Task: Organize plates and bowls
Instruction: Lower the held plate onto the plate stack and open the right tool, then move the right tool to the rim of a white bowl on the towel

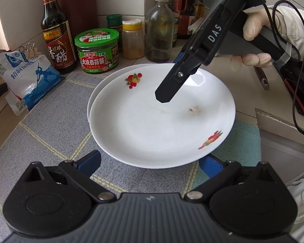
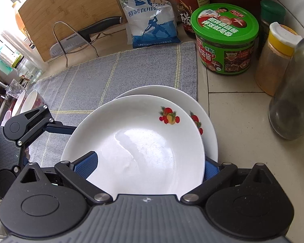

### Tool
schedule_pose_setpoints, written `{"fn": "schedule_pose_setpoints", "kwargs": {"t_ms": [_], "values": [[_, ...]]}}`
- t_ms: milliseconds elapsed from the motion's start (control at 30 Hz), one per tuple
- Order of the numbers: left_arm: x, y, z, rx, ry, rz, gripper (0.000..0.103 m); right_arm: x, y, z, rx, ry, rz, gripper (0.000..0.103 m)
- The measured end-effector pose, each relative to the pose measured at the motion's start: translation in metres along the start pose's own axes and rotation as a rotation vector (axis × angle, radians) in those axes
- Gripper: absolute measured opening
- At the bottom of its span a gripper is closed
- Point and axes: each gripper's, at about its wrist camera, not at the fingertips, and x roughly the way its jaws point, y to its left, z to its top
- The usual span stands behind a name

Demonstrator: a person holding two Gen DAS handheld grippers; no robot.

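Two white plates with fruit prints lie stacked on a grey mat (image 1: pixel 50 121). The upper plate (image 1: pixel 162 117) sits slightly offset over the lower plate (image 1: pixel 100 87). My left gripper (image 1: pixel 150 162) is open, its blue-padded fingers either side of the upper plate's near rim. My right gripper (image 2: pixel 150 166) straddles the upper plate (image 2: pixel 135 141) from the far side, one finger over the plate and one beneath its rim; the lower plate (image 2: pixel 210 135) shows behind. Its black finger (image 1: pixel 170 89) reaches over the plate in the left wrist view.
Along the wall stand a vinegar bottle (image 1: pixel 54 30), green-lidded sauce jar (image 1: pixel 98 50), spice jars (image 1: pixel 132 38), a glass bottle (image 1: pixel 159 30) and a salt bag (image 1: pixel 28 77). A knife (image 2: pixel 85 36) in a wire rack and a cutting board (image 2: pixel 66 10) stand left. Bowls (image 2: pixel 30 103) sit at far left.
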Motion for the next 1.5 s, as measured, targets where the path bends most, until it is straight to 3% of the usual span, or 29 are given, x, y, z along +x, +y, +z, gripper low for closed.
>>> {"fn": "schedule_pose_setpoints", "kwargs": {"t_ms": [433, 733, 933, 1067, 1267, 1367, 1500], "values": [[-0.015, 0.000, -0.008, -0.001, -0.052, 0.043, 0.102, -0.021, 0.001, -0.012, 0.053, -0.052, -0.032, 0.103], [-0.039, 0.003, -0.020, -0.072, -0.139, 0.162, 0.102, -0.024, 0.012, -0.020, 0.078, -0.090, -0.105, 0.103], [-0.059, 0.006, -0.025, -0.128, -0.214, 0.230, 0.102, -0.027, 0.012, -0.031, 0.184, -0.197, -0.138, 0.103], [-0.066, 0.008, -0.029, -0.187, -0.232, 0.241, 0.102, -0.027, 0.010, -0.039, 0.258, -0.285, -0.129, 0.103], [-0.068, 0.004, -0.031, -0.204, -0.234, 0.253, 0.102, -0.035, 0.014, -0.042, 0.299, -0.292, -0.182, 0.103], [-0.067, -0.001, -0.031, -0.201, -0.235, 0.242, 0.102, -0.043, 0.004, -0.048, 0.314, -0.326, -0.136, 0.103], [-0.067, -0.006, -0.030, -0.197, -0.247, 0.244, 0.102, -0.055, 0.012, -0.050, 0.262, -0.358, -0.141, 0.103]]}}
